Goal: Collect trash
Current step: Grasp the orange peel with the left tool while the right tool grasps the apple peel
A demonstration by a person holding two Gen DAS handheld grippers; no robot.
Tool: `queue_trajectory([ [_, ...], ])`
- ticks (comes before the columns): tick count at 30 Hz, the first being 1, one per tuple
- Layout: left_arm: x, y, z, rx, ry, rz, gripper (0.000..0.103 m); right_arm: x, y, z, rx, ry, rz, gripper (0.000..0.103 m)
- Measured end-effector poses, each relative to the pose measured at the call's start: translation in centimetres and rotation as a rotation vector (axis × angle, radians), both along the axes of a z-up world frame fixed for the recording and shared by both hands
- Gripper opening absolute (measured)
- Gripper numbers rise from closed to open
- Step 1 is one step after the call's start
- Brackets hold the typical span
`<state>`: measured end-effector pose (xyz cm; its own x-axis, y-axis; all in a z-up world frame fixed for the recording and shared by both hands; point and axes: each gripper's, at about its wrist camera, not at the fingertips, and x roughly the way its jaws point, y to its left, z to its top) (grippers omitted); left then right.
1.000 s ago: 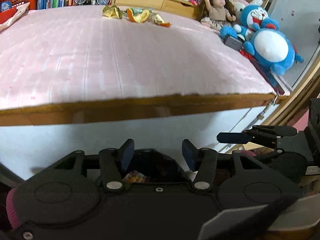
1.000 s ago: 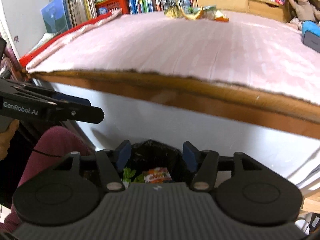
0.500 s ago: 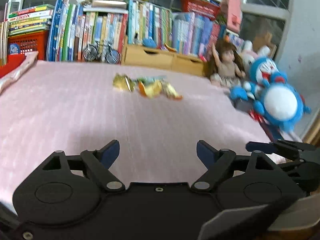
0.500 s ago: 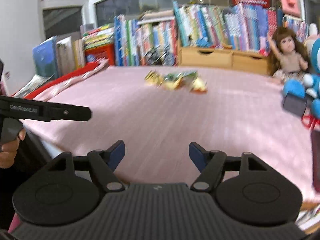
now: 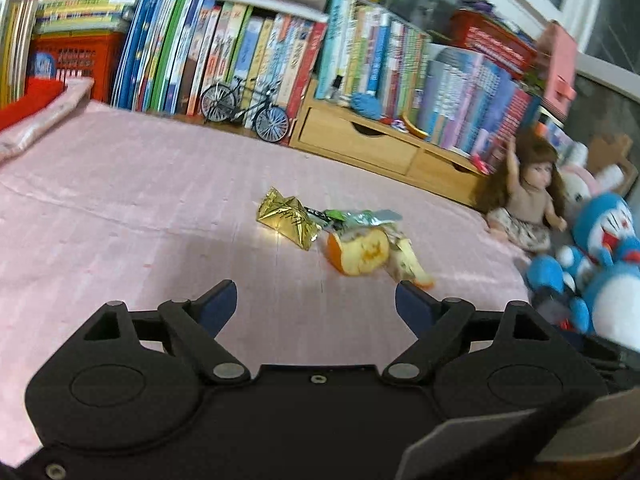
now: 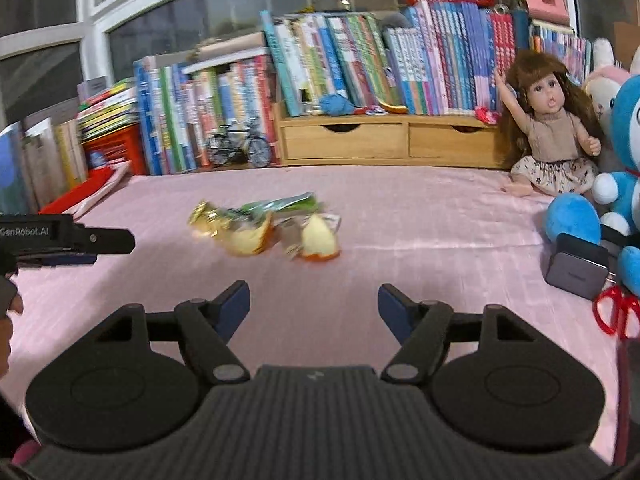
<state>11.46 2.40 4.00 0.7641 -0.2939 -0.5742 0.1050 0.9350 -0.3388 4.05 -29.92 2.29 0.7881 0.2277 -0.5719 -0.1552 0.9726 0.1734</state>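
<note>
L gripper (image 5: 316,300): jaws standing wide apart, having just been opening over the last moments; nothing sitting between the blue pads. It is hovering over the pink bed cover (image 5: 120,220), pointing at the trash pile ahead.

R gripper (image 6: 314,302): jaws likewise spread, also just been opening; nothing lying between them. It is facing the same pile from the other side; L gripper's black finger is showing at the left edge of the R view.

Trash is lying near the mid of the bed cover, well ahead of both grippers, not touching either:
- gold foil wrapper (image 5: 288,222), crumpled, at the pile's left end.
- green wrapper (image 5: 360,218), lying just behind and partly over the peel.
- orange peel (image 5: 358,252), large curved piece, pith side showing.
- second peel piece (image 6: 318,242), smaller, just right of the first; pieces are looking blurred in the R view.

Surroundings: row of books (image 6: 320,64) standing along the back; model bicycle (image 5: 244,108) in front of them; wooden drawer box (image 6: 384,140) beside it. Doll (image 6: 554,128) sitting at the right; blue plush toy (image 5: 608,264) next to her. Dark grey box (image 6: 576,266) and red scissors (image 6: 616,314) lying by the plush.
</note>
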Motion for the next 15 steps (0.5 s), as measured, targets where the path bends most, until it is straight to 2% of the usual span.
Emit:
queue_trajectory([
  [1,1.0,-0.2,-0.3,-0.02,0.015,0.011,0.085,1.1,-0.2,-0.3,0.013,0.02,-0.015,0.075],
  [2,2.0,-0.3,-0.6,-0.05,0.026,0.022,0.084,2.0,-0.4,-0.7,0.03,0.038,-0.027,0.064],
  [4,3.7,-0.5,-1.4,-0.119,0.04,0.055,0.081,3.7,-0.8,-1.4,0.07,0.075,-0.047,0.053],
  [6,5.2,-0.8,-2.2,-0.16,0.054,0.087,0.077,5.2,-1.1,-2.1,0.106,0.1,-0.065,0.051],
  [8,6.3,-1.4,-3.1,-0.168,0.071,0.119,0.073,6.8,-1.5,-3.1,0.151,0.136,-0.087,0.048],
  [11,8.1,-2.6,-4.2,-0.146,0.092,0.134,0.068,8.8,-2.0,-4.5,0.209,0.179,-0.12,0.046],
  [15,9.9,-4.4,-5.4,-0.103,0.102,0.141,0.061,10.6,-1.8,-5.7,0.232,0.2,-0.146,0.045],
])
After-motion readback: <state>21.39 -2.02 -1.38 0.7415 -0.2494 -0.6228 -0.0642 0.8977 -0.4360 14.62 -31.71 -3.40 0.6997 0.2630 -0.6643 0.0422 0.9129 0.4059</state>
